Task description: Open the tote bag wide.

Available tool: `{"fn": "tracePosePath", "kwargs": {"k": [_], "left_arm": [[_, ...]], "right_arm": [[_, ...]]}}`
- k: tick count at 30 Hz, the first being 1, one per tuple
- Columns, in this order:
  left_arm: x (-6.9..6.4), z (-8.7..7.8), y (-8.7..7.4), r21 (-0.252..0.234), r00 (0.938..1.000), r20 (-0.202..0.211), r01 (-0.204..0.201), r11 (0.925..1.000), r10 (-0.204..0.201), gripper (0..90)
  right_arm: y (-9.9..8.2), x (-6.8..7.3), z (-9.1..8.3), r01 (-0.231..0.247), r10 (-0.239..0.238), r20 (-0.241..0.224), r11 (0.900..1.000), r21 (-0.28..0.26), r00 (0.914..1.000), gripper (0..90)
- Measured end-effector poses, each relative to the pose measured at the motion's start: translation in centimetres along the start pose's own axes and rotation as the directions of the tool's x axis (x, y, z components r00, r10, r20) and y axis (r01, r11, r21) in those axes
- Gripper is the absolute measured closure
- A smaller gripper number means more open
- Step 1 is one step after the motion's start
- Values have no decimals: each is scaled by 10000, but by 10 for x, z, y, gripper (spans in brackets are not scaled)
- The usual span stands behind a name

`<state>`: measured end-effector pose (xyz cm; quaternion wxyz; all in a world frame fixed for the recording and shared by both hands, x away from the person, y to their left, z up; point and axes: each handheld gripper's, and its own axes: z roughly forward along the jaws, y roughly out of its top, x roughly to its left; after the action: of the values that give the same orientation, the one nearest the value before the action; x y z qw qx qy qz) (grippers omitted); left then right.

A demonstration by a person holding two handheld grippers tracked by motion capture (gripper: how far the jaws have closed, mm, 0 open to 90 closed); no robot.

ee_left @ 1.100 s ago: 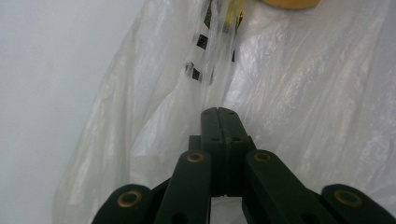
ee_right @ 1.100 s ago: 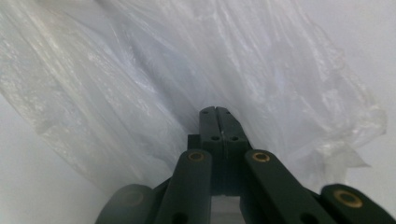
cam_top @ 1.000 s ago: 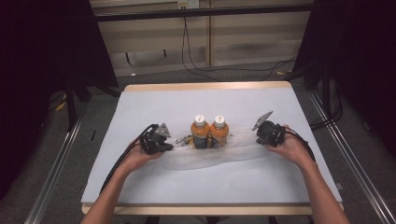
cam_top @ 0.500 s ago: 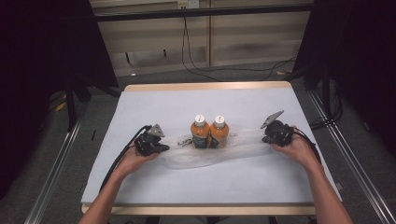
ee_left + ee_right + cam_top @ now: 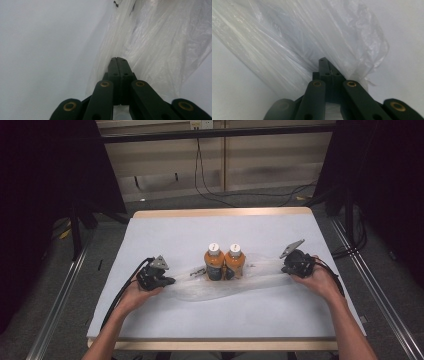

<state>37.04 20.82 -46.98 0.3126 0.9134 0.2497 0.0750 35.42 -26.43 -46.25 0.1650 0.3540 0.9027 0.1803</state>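
Two orange bottles with white caps (image 5: 213, 262) (image 5: 235, 261) stand upright side by side in the middle of the white table (image 5: 260, 227). A clear plastic bag (image 5: 200, 287) lies stretched beneath or around them; which, I cannot tell. My left gripper (image 5: 170, 281) is shut on the bag's left end, and in the left gripper view the jaws (image 5: 117, 60) pinch the crinkled film (image 5: 155, 45). My right gripper (image 5: 284, 268) is shut on the bag's right end, its jaws (image 5: 323, 61) closed on the film (image 5: 294, 42).
The table's wooden edge (image 5: 220, 212) runs along the far side. Cables (image 5: 210, 185) trail over the floor beyond it. Metal rails (image 5: 60, 300) flank the table on both sides.
My left gripper has drawn to the left and a little toward the person, pulling the bag's end with it. The right gripper has edged slightly right. The bottles have stayed in place.
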Motion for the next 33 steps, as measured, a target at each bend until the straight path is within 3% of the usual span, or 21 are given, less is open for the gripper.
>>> {"fn": "tracePosePath", "kwargs": {"k": [1,2,6,8,9,10,12,14,17,22,23,26,28,31,33], "left_arm": [[1,-2,-1,195,9994,-10,-333,9993,333,900],[1,-2,-1,195,9994,-10,-333,9993,333,900],[5,-2,-4,-182,9988,247,419,9990,-415,900],[9,-3,-6,-233,9981,468,416,9989,-405,900],[13,-2,-8,-423,9960,690,590,9974,-560,900],[13,-2,-8,-423,9960,690,590,9974,-560,900],[13,-1,-9,-703,9955,695,695,9951,-646,900],[12,-2,-9,-663,9959,647,676,9955,-633,900],[11,-5,-7,-952,9957,708,664,9932,-598,878],[9,-8,-4,-1249,9953,750,710,9896,-619,834],[8,-8,-3,-1309,9964,613,666,9892,-590,823],[0,-11,1,-1624,9969,652,537,9853,-436,807],[-3,-14,5,-1689,9977,633,344,9850,-239,806],[-9,-17,11,-2113,9975,683,298,9770,-156,798],[-10,-19,13,-2148,9976,691,225,9764,-78,797]], "right_arm": [[0,1,0,87,-87,95,10000,-5,9999,900],[0,3,-1,17,-20,182,9999,152,9998,900],[3,6,0,167,-179,398,9994,311,9990,900],[4,7,0,237,-247,509,9995,196,9984,900],[1,3,0,100,-97,136,9998,-196,9999,900],[1,3,0,100,-97,136,9998,-196,9999,900],[-2,0,0,-454,422,-513,9970,-629,9978,900],[-3,-1,-1,-467,416,-655,9959,-774,9970,900],[-1,-3,-5,-724,566,-1105,9868,-1446,9923,900],[2,-1,-10,-640,458,-1053,9822,-1764,9934,900],[2,0,-13,-678,418,-1302,9771,-2016,9906,900],[4,0,-18,-707,401,-1386,9721,-2235,9895,900],[5,0,-22,-869,495,-1534,9648,-2483,9869,882],[8,0,-27,-903,424,-1707,9546,-2837,9844,876],[9,1,-28,-1005,466,-1825,9490,-2989,9821,863]]}}
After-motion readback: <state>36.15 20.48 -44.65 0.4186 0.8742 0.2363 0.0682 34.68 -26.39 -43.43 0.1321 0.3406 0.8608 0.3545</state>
